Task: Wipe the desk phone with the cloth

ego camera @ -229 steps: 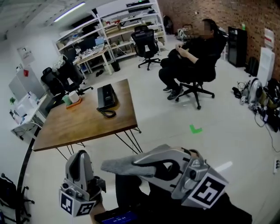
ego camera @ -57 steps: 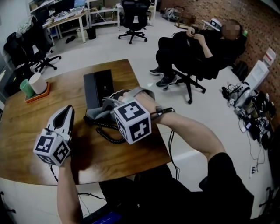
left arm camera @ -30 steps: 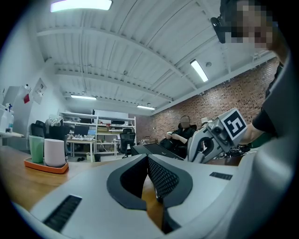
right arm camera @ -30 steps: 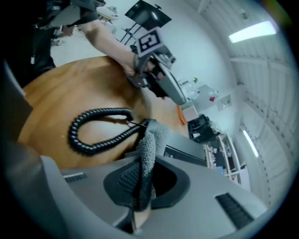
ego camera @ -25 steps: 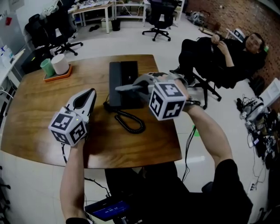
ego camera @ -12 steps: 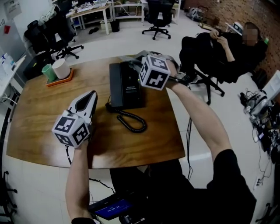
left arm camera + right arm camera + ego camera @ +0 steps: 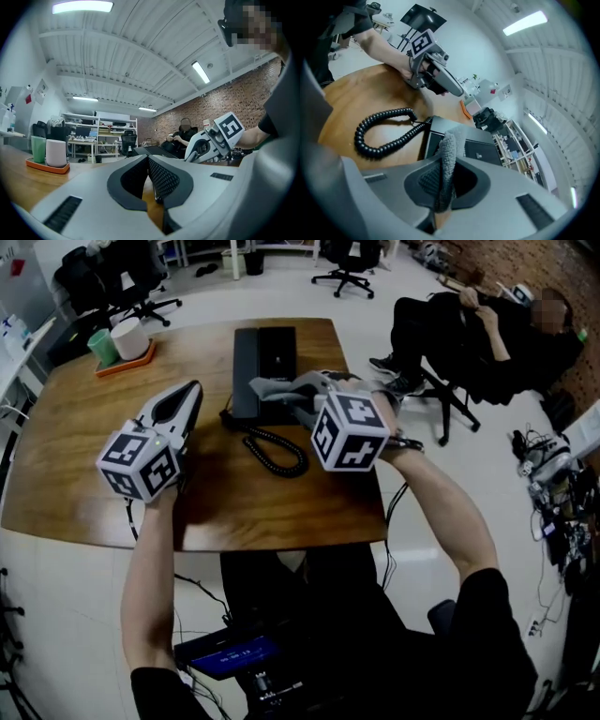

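The black desk phone point(image 7: 263, 369) lies on the far middle of the wooden table point(image 7: 84, 465), its coiled cord point(image 7: 277, 452) looping toward me. My right gripper point(image 7: 292, 396) is shut on the grey cloth point(image 7: 272, 387) and holds it over the phone's near end. In the right gripper view the cloth point(image 7: 449, 157) stands pinched between the jaws above the phone point(image 7: 480, 151), with the cord point(image 7: 384, 131) to the left. My left gripper point(image 7: 190, 392) hovers left of the phone, shut, nothing in it; the left gripper view shows its jaws point(image 7: 150, 161) closed together.
An orange tray point(image 7: 122, 364) with a green cup point(image 7: 103, 346) and a white cup point(image 7: 132, 337) sits at the table's far left corner. A person point(image 7: 487, 338) sits in a chair to the right. Office chairs point(image 7: 352, 257) stand beyond the table. Cables point(image 7: 553, 474) lie on the floor at right.
My right gripper has drawn the cloth back from the phone's far end to its near end. The left gripper has stayed beside the phone.
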A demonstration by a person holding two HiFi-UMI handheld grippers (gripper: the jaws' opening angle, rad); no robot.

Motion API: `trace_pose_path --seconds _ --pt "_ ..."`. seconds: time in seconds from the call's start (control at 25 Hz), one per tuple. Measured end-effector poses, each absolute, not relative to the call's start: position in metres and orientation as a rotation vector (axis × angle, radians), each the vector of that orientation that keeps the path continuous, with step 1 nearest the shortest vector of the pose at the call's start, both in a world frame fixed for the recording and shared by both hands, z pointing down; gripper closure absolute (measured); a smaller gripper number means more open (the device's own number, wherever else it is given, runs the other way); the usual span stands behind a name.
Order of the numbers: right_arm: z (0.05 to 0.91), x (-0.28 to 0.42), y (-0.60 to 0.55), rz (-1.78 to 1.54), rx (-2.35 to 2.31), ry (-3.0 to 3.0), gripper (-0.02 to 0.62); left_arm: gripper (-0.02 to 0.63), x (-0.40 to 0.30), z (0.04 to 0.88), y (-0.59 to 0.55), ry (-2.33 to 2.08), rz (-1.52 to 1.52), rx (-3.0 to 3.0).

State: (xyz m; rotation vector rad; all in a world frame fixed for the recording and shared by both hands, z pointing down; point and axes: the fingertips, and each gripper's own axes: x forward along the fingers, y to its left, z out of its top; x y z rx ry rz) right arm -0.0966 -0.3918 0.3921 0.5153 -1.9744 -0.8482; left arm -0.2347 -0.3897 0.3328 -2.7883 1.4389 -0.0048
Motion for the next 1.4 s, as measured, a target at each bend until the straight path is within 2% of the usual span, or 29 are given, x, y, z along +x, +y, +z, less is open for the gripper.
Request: trace_pose_path --seconds 0.56,0.8,1.0,1.4 --pt "0.395 -0.085 -0.384 -0.765 0.496 -2.053 0.569 0.612 -0.205 0.321 -0.367 1.445 0.014 -2.752" --pt "0.328 -0.097 -0.338 -0.519 0.513 -2.529 0.569 0.612 -0.217 0.329 -0.322 1.472 0.072 -2.811" --pt "0.249 -0.078 -0.255 -0.444 0.452 -2.996 0.569 0.612 -0.217 0.314 -0.292 1.453 0.270 -2.833" --pt "0.202 -0.019 -0.166 -0.560 0.570 -3.243 0.572 0.612 -0.220 0.279 -0.257 1.497 0.338 -2.774"
